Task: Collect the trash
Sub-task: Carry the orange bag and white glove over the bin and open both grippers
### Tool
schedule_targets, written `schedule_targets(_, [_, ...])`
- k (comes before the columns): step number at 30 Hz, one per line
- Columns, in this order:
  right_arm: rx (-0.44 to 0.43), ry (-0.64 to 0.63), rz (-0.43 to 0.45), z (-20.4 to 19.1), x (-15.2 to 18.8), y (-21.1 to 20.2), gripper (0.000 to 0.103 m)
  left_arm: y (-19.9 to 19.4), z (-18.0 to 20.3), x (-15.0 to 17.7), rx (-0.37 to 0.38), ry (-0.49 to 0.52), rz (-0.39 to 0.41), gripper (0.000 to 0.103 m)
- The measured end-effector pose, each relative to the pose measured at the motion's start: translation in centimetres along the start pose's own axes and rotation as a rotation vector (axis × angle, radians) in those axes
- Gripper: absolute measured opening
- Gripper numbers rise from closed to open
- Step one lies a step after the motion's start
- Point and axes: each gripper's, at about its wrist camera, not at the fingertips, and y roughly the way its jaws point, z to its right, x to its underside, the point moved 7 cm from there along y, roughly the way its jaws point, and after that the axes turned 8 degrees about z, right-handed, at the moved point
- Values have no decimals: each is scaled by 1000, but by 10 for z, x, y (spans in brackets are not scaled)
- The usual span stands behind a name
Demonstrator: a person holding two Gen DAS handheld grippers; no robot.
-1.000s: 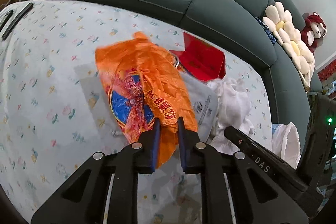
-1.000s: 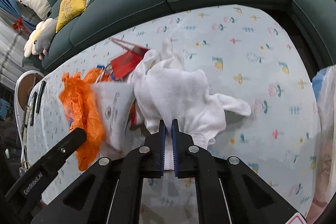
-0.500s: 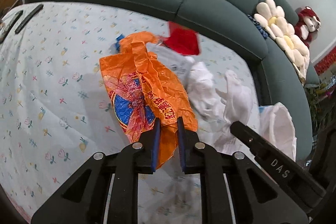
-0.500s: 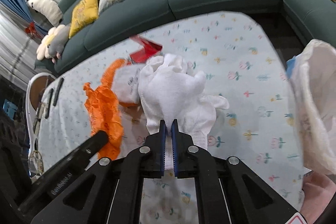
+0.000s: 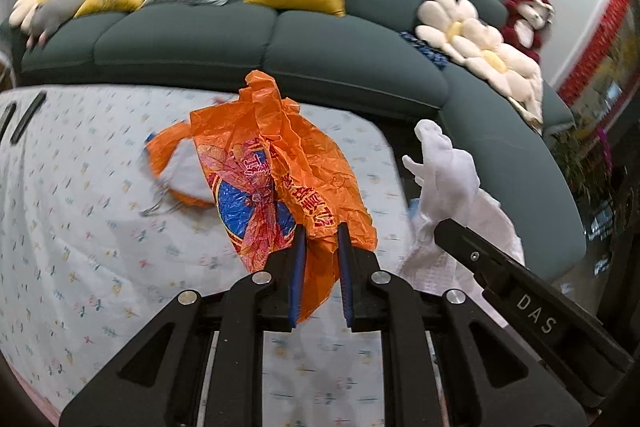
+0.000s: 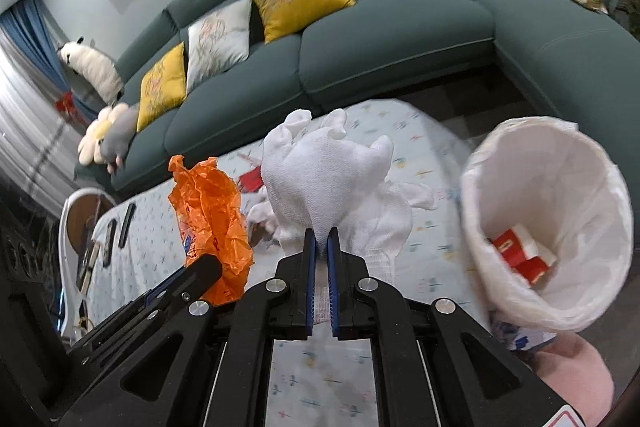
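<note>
Your right gripper [image 6: 321, 259] is clenched on a bunched white cloth [image 6: 328, 171], and only a thin pinch of fabric sits between the blue pads, so a quick swing could pull it free. Your left gripper [image 5: 321, 247] grips the lower edge of a crumpled orange plastic bag [image 5: 276, 171]; its jaws stand a little apart with the film gathered between them. That film looks slick and light, so I judge it the likelier of the two to slip or billow out as you move.

Just to your right, the white-lined trash bin [image 6: 600, 187] tilts its mouth toward you. Inside it lies a red-and-white carton [image 6: 520, 255] near the bottom. The liner rim is loose and floppy; a trailing corner of cloth could snag it or drape over the edge.

Farther out, on the flowered tablecloth [image 5: 80, 227], more litter waits: a red paper piece [image 6: 250, 183] and an orange-rimmed wrapper [image 5: 176, 167].
</note>
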Motion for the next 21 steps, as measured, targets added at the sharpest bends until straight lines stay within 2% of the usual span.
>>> schedule_targets(11, [68, 101, 101, 87, -20, -56, 6, 0, 103, 7, 100, 166, 5, 15])
schedule_targets(21, [135, 192, 136, 159, -23, -77, 6, 19, 190, 27, 212, 310, -44, 15])
